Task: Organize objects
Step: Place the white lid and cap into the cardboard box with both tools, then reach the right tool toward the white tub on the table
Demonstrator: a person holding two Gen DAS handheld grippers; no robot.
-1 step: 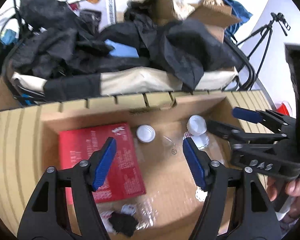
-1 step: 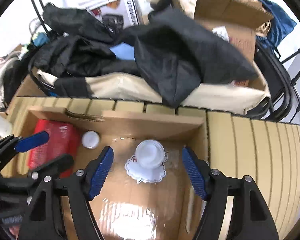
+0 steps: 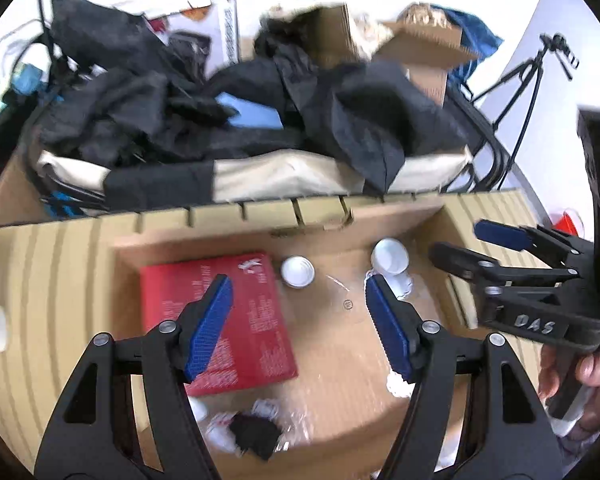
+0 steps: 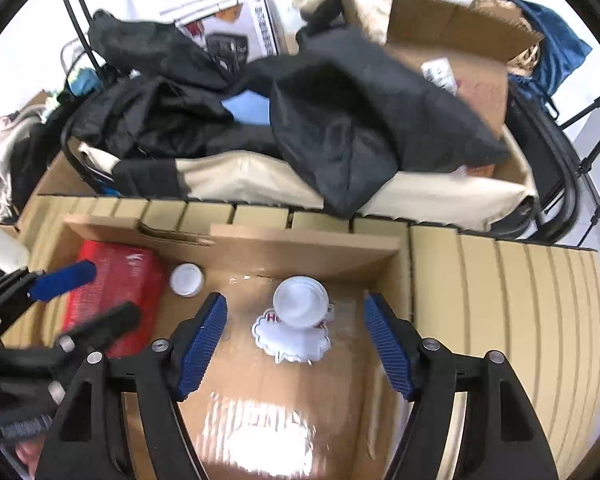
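An open cardboard box (image 3: 396, 216) (image 4: 300, 236) holds a flat red box (image 3: 216, 320) (image 4: 108, 292), a small white-capped jar (image 3: 297, 272) (image 4: 186, 279), and a white-lidded bottle with a cloud-shaped label (image 3: 390, 258) (image 4: 299, 307). Clear plastic wrap and a black scrap (image 3: 256, 434) lie at the box's near side. My left gripper (image 3: 298, 328) is open and empty above the box floor, its left pad over the red box. My right gripper (image 4: 296, 344) is open and empty, hovering over the bottle; it also shows in the left wrist view (image 3: 460, 242).
Beyond the box lies a pile of black garments (image 3: 360, 120) (image 4: 340, 112) on a beige cushion (image 4: 240, 180), with cardboard boxes (image 4: 460, 40) behind. A tripod (image 3: 532, 76) stands at the right. A red object (image 3: 566, 222) sits beyond the box's right flap.
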